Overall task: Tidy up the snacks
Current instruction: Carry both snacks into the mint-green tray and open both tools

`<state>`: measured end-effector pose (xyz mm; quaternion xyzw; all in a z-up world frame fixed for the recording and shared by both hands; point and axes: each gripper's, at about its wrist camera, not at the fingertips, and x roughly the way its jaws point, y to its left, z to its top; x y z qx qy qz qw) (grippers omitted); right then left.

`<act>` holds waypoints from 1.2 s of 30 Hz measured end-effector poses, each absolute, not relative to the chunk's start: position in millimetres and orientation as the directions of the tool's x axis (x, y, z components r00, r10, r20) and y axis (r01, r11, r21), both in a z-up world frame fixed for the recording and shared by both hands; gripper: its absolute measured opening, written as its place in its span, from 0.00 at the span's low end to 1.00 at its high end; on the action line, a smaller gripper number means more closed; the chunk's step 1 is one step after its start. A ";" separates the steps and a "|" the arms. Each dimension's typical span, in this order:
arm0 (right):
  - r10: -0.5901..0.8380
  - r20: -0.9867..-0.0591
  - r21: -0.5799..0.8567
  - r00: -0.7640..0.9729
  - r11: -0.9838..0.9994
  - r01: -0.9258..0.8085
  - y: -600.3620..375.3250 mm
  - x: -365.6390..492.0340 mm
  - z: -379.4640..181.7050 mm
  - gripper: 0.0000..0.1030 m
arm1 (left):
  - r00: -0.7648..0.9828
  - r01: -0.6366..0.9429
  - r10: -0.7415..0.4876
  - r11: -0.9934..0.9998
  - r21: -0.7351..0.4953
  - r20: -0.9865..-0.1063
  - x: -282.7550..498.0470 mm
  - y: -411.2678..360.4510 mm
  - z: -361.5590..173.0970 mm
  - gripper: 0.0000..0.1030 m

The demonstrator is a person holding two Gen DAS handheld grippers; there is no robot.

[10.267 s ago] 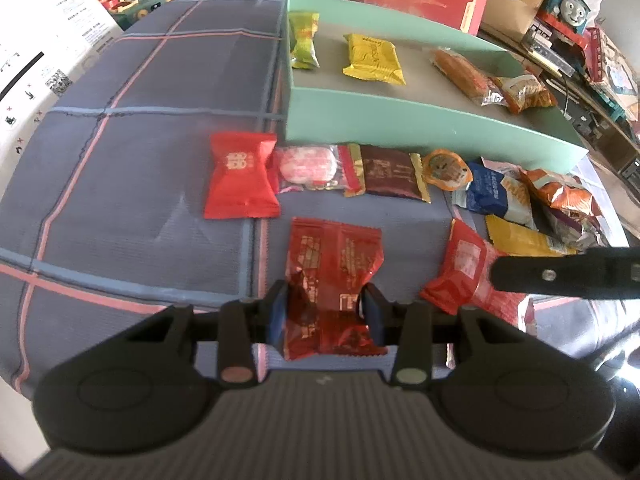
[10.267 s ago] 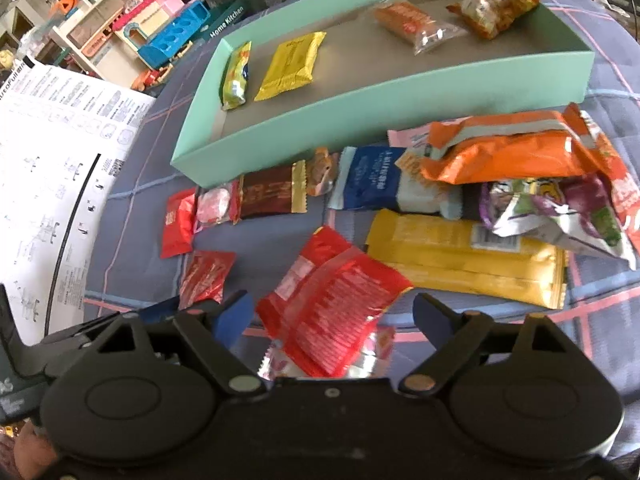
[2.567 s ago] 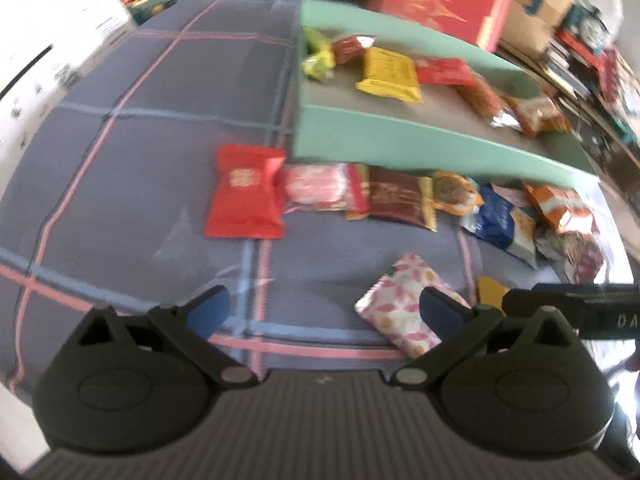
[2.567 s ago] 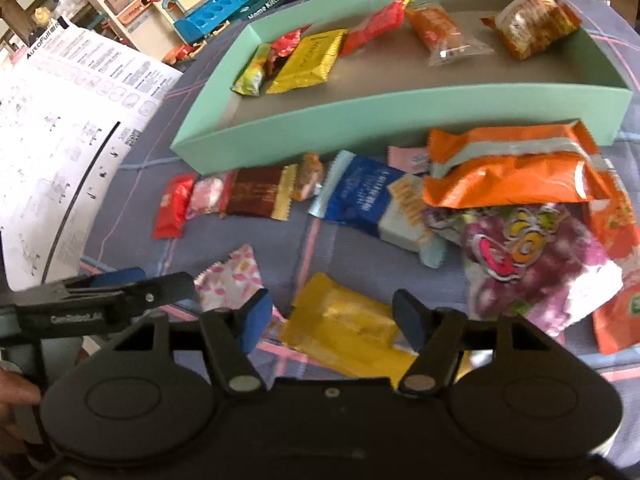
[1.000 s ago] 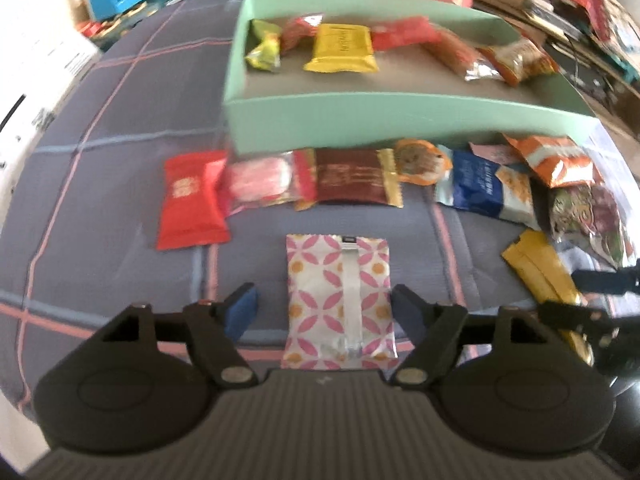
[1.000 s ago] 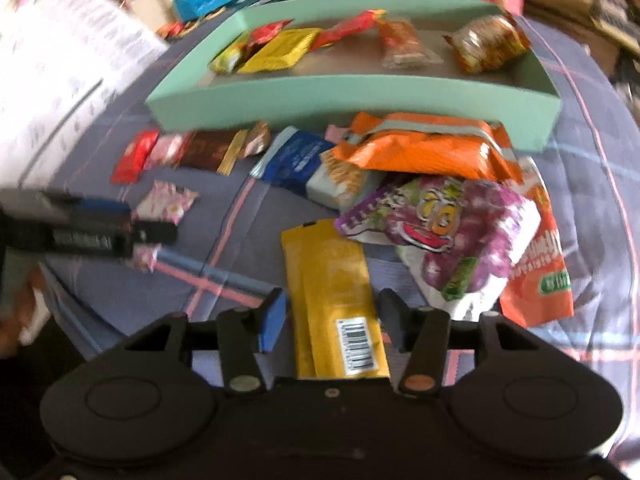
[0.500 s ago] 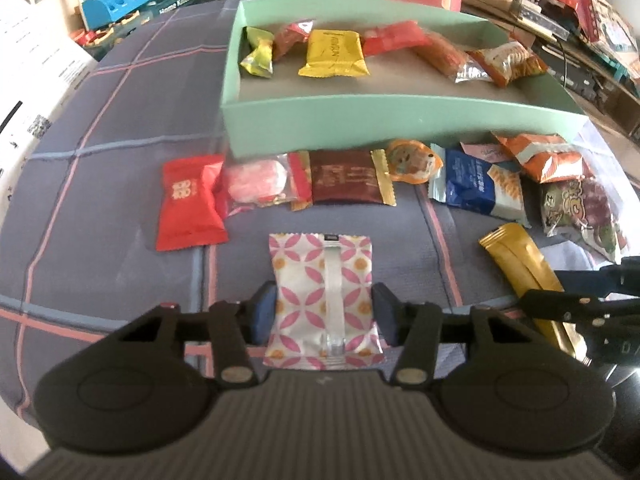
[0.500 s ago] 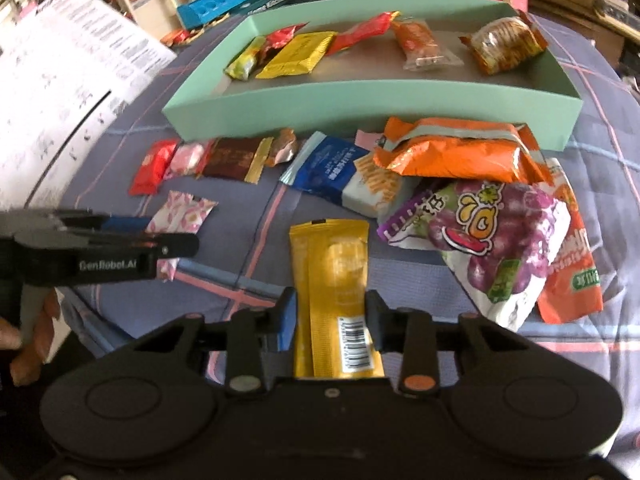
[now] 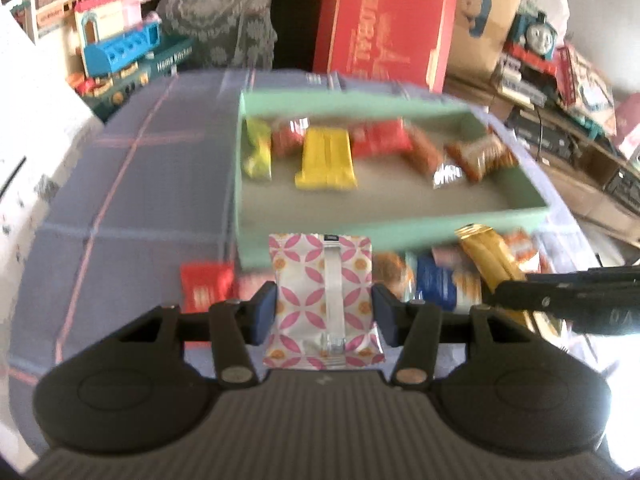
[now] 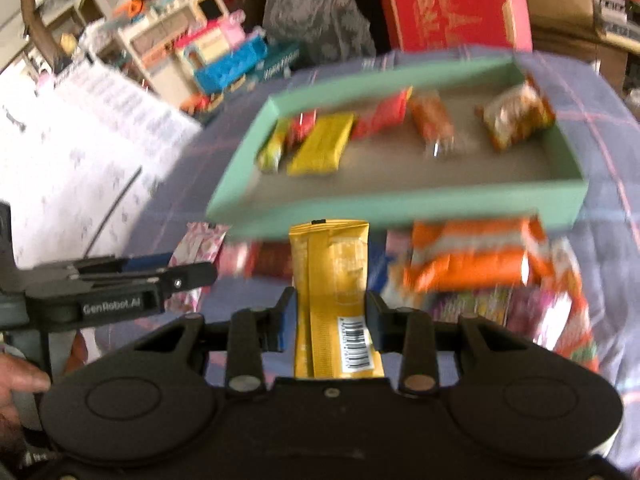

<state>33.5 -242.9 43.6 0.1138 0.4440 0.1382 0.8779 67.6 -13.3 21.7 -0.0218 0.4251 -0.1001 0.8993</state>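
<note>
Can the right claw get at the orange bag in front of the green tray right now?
Probably not yet. The right claw is shut on the yellow stick pack, so it has no free grip. The orange bag lies uncovered in front of the green tray; nothing else blocks it.

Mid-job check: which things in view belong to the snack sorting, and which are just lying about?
Job:
- pink-patterned packet in left gripper
- long yellow packet in right gripper
- green tray
- orange bag, loose on the cloth

Lying about:
- red box
- toy train
- toy kitchen set
- printed sheet
</note>
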 end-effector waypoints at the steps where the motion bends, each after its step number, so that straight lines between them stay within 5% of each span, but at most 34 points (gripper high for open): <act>1: 0.336 -0.738 0.322 0.586 0.937 -0.132 -245.0 40.9 50.0 0.34 | 0.631 0.158 -0.194 0.980 -0.120 -0.751 74.0 -12.3 26.8 0.49; 11: 0.194 -0.694 0.298 0.694 0.954 0.031 -284.5 116.3 72.2 0.34 | 0.655 0.111 -0.177 0.984 -0.138 -0.734 158.0 -3.9 43.6 0.49; 22: 0.126 -0.723 0.253 0.679 0.963 0.090 -310.3 167.2 43.2 0.36 | 0.597 0.090 -0.157 0.988 -0.129 -0.786 200.2 -9.6 5.3 0.50; 24: 0.130 -0.728 0.252 0.673 0.964 0.087 -309.5 170.3 40.1 0.43 | 0.593 0.081 -0.143 0.990 -0.117 -0.793 202.1 -11.9 0.9 0.59; 27: 0.134 -0.717 0.264 0.684 0.961 0.088 -308.8 167.5 38.8 0.67 | 0.604 0.067 -0.130 0.991 -0.112 -0.786 200.4 -15.6 -0.5 0.88; 29: 0.127 -0.708 0.261 0.695 0.961 0.091 -307.9 163.3 39.6 0.83 | 0.610 0.063 -0.127 0.992 -0.112 -0.782 198.6 -18.3 1.1 0.96; 36: 0.125 -0.700 0.259 0.704 0.962 0.087 -311.1 147.3 43.9 0.97 | 0.602 0.084 -0.156 0.988 -0.133 -0.783 184.5 -32.9 6.9 1.00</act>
